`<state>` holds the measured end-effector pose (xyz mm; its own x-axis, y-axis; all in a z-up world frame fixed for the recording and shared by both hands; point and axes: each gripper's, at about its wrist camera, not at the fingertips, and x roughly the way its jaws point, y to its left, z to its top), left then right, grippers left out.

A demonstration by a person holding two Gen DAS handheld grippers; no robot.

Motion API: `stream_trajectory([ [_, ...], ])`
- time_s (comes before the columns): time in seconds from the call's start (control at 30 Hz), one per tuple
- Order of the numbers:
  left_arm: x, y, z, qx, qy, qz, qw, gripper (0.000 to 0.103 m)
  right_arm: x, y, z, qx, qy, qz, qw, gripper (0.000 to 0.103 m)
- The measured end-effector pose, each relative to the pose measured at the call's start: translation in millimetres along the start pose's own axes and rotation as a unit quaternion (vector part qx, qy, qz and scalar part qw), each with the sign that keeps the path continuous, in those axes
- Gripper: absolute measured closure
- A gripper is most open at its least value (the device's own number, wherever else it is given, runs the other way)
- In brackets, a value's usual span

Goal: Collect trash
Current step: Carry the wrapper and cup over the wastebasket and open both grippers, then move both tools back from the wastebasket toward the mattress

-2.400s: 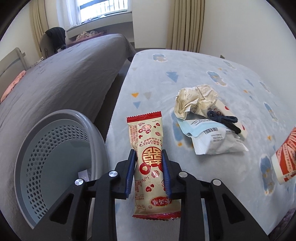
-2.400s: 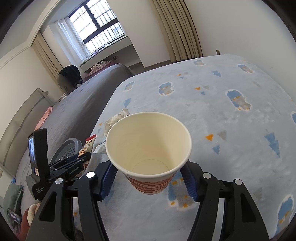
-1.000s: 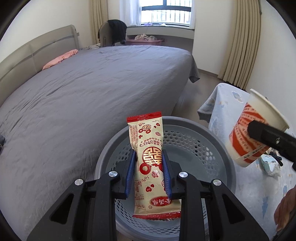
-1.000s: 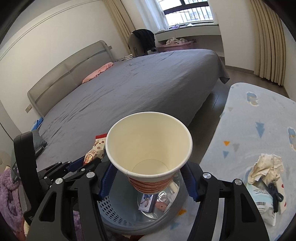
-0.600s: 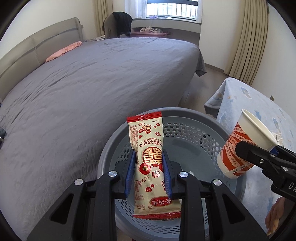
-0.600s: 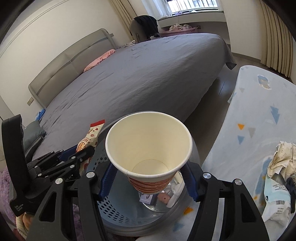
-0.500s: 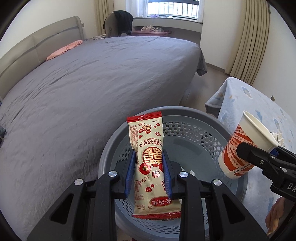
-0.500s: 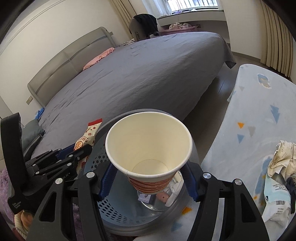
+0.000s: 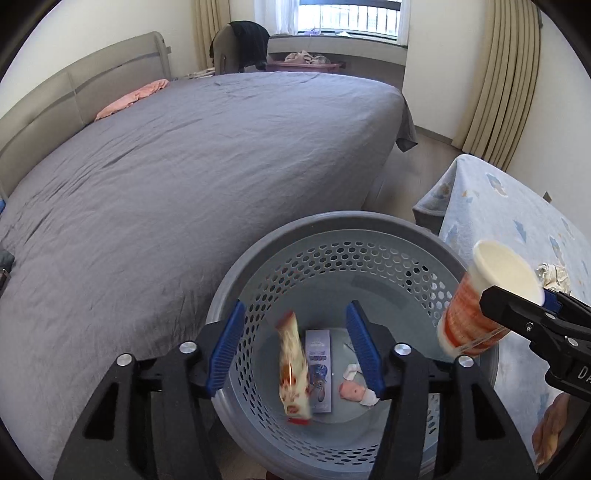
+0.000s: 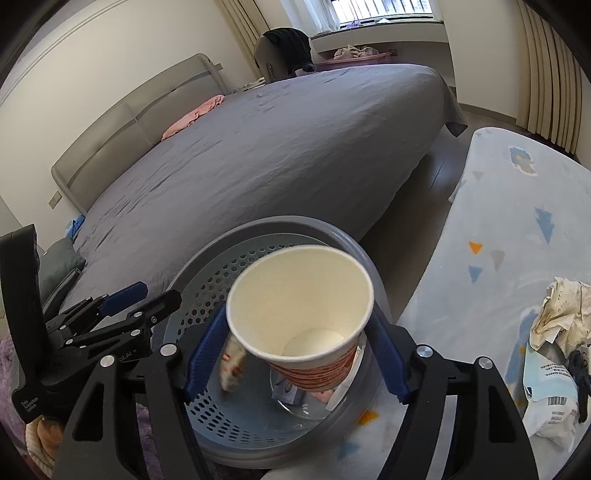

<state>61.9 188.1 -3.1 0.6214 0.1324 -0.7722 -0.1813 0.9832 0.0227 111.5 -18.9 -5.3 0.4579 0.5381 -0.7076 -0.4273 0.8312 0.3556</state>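
Grey bin (image 9: 332,236): L gripper (image 9: 295,350) jaws opening, wrapper (image 9: 293,369) dropping free. R gripper (image 10: 295,354) jaws opening, cup (image 10: 299,314) tilting loose. Next: fetch table trash (image 10: 554,350).

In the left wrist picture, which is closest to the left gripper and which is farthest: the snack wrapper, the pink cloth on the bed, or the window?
1. Snack wrapper: nearest, falling between the opening jaws of the left gripper, over the basket.
2. Pink cloth: farther, upper left on the bed by the headboard.
3. Window: farthest, top of the picture, past the bed.

Bright window daylight, fisheye edges, motion blur
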Motion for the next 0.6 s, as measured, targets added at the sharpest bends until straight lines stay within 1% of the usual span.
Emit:
stream_trajectory([
  [0.6,-0.6,1.2,0.7,0.000,-0.005,0.008,1.0000,0.043,-3.1,4.4,-1.0,-0.015,-0.005,-0.022,1.000,0.032],
])
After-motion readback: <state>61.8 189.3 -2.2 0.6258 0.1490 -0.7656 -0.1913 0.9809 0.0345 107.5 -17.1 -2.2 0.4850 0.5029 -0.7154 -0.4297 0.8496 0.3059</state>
